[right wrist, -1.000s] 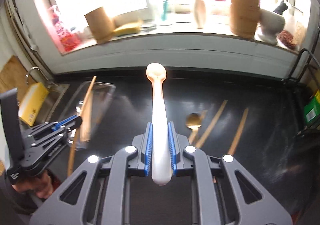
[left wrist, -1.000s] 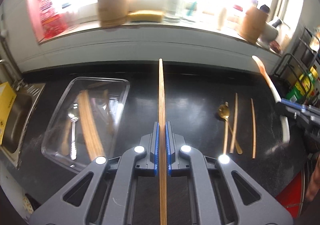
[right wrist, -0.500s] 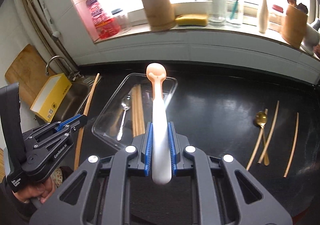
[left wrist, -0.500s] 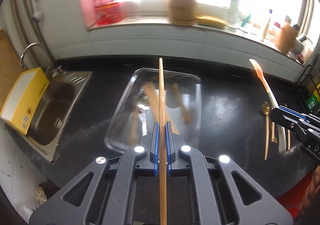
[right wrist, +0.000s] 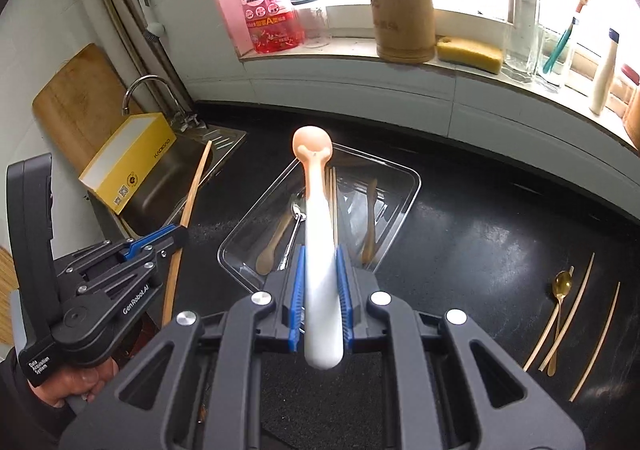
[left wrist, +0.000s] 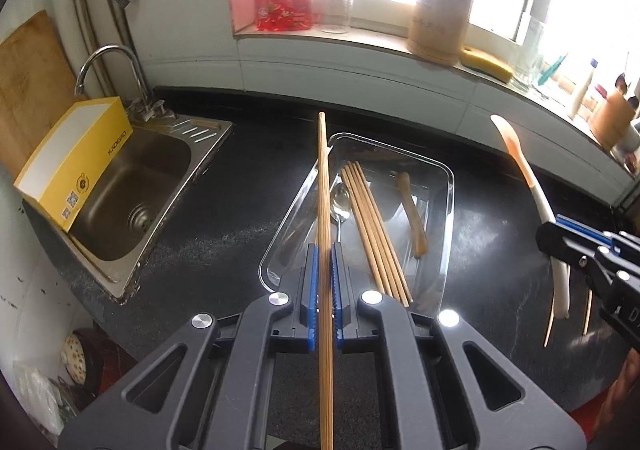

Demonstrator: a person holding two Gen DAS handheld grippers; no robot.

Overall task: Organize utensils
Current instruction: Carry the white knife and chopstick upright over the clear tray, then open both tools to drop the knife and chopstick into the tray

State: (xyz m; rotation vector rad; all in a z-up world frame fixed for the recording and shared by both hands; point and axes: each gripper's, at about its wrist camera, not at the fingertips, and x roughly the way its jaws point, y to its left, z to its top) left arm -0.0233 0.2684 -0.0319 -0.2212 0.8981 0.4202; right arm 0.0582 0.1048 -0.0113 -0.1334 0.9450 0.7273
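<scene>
Wooden board (right wrist: 76,105) leans far left against the wall, then tap (left wrist: 108,69), steel sink (left wrist: 132,185) with a yellow box (left wrist: 72,161) propped on its rim. Black counter (left wrist: 240,209) next; clear tray (left wrist: 444,209) sits on it mid-frame, holding a row of chopsticks (left wrist: 372,226), a metal spoon (left wrist: 340,201) and wooden spoons. Sill behind: pink soap bottle (right wrist: 264,5), jar, bamboo canister (right wrist: 402,17), sponge (right wrist: 470,51), glasses. Far right on the counter: gold spoon (right wrist: 560,298) plus loose chopsticks (right wrist: 596,338), well apart from the tray.

Left gripper (left wrist: 325,266) tilted steeply down, near the tray's left rim, pads pinching one chopstick (left wrist: 324,209); a hand (right wrist: 72,386) grips its handle. Stick runs along the fingers, tip pointing away over the tray's left edge, other end trailing back under the gripper.

Right gripper (right wrist: 320,278) also pitched down, above the tray's near end, pads clamped on a white spoon (right wrist: 318,234) at its handle. Long axis lines up with the fingers, peach bowl end pointing away toward the tray's far rim, handle butt sticking out behind the pads. Neither utensil is in the tray yet.
</scene>
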